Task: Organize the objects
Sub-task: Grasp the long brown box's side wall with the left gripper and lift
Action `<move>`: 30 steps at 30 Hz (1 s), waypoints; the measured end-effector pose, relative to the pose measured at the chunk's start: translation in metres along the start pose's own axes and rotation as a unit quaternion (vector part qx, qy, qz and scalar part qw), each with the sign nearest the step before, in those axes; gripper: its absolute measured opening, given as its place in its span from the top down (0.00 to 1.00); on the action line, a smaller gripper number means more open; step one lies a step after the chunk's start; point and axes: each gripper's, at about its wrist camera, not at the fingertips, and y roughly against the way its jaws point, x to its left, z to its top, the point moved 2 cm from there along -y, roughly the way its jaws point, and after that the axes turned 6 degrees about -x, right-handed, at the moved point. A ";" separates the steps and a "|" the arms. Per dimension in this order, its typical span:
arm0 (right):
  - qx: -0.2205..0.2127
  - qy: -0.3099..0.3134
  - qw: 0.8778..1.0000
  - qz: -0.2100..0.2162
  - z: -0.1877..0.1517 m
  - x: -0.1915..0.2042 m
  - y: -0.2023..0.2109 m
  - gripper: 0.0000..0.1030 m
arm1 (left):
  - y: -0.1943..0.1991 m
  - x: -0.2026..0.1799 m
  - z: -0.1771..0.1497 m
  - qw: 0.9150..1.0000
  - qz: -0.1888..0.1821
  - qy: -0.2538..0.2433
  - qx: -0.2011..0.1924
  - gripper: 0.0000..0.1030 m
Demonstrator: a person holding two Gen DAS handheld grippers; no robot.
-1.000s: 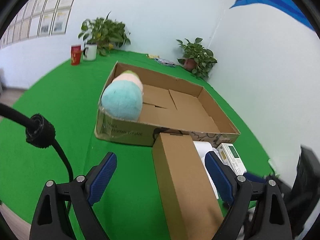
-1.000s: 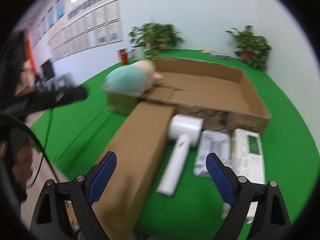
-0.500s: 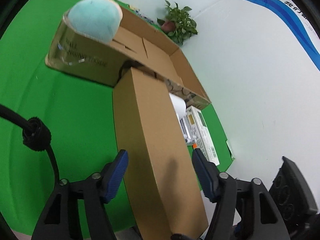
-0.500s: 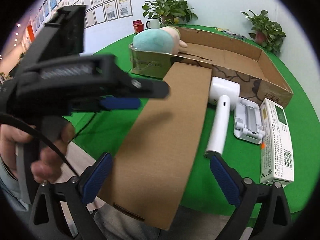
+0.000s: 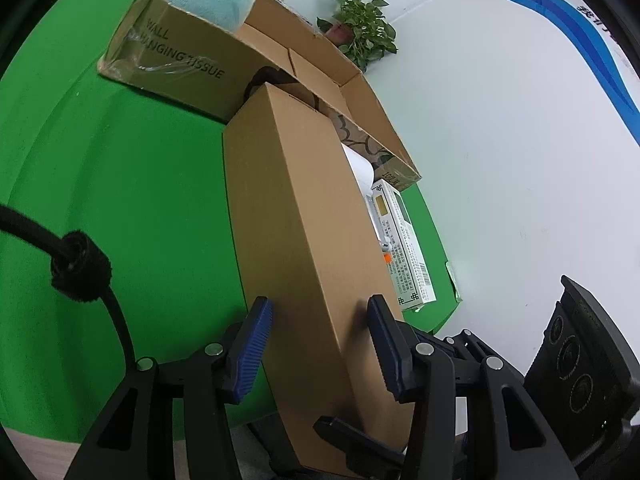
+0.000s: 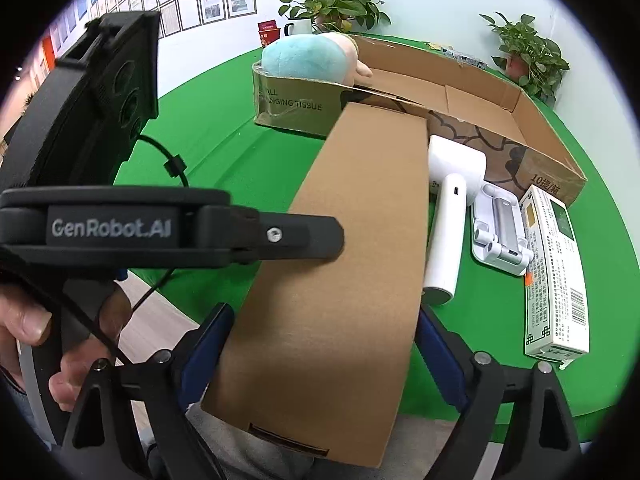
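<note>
A long closed brown cardboard box (image 5: pixel 296 216) lies on the green table with its near end over the table's front edge; it also shows in the right wrist view (image 6: pixel 348 248). My left gripper (image 5: pixel 320 344) straddles the box near its near end, jaws closed in against its two sides. My right gripper (image 6: pixel 320 356) straddles the same box at its near end, blue pads against both sides. A large open cardboard tray (image 6: pixel 480 104) behind it holds a teal plush toy (image 6: pixel 308 60).
A white hair dryer (image 6: pixel 448 208), a white holder (image 6: pixel 500 232) and a white printed carton (image 6: pixel 556 268) lie right of the long box. Potted plants (image 6: pixel 332 4) and a red cup stand at the table's far edge. The left gripper body (image 6: pixel 120 216) crosses the right wrist view.
Both grippers have come down over the long box's near end and narrowed their jaws onto its sides. The left gripper entered the right wrist view.
</note>
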 end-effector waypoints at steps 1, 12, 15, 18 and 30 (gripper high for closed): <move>0.004 -0.005 1.000 0.004 0.001 -0.001 0.001 0.17 | 0.003 0.003 0.000 1.000 -0.002 0.005 -0.001 0.52; 0.025 -0.104 0.978 0.180 0.007 0.000 0.005 0.18 | 0.037 0.031 -0.011 0.998 0.016 0.046 -0.041 0.34; 0.030 -0.120 0.965 0.232 0.007 0.009 0.001 0.18 | 0.046 0.035 -0.008 0.997 0.038 0.046 -0.047 0.38; 0.028 -0.126 0.958 0.255 0.005 0.012 -0.001 0.18 | 0.051 0.032 -0.005 0.996 0.061 0.034 -0.052 0.39; 0.049 -0.139 0.946 0.290 0.002 -0.009 -0.005 0.14 | 0.045 -0.005 0.012 0.997 0.061 0.007 -0.049 0.51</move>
